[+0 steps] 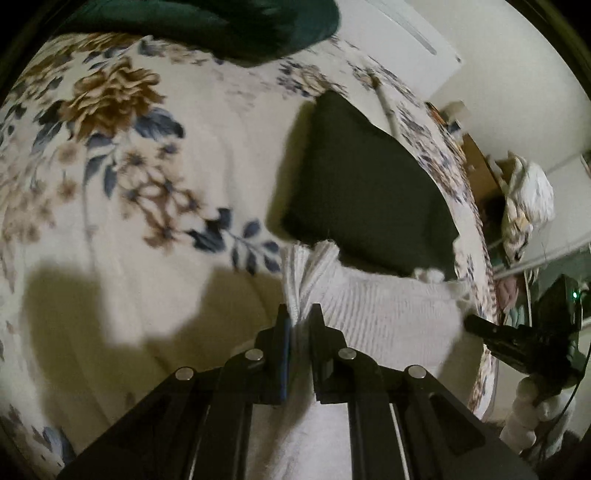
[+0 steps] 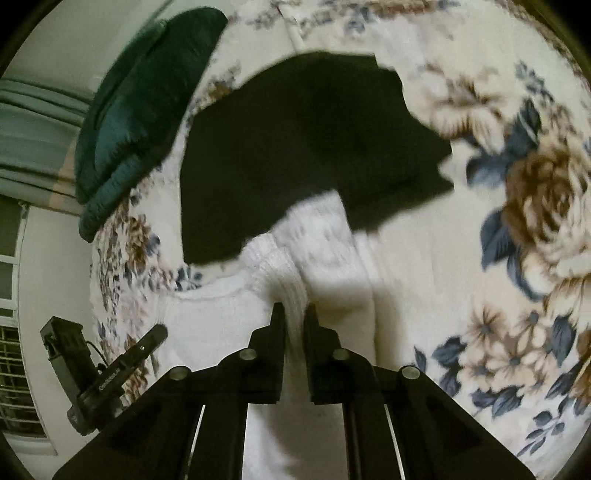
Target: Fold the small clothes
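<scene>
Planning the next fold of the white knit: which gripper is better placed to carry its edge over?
Neither clearly. Left gripper and right gripper each pinch a bunched edge of the white knit, lifted over the floral bedspread. They likely move together.

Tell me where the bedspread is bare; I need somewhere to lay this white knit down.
Free: the floral bedspread left of the black garment and below the green garment. Crowded: the right edge, where the black garment lies and both grippers, left and right, pinch the white knit.
</scene>
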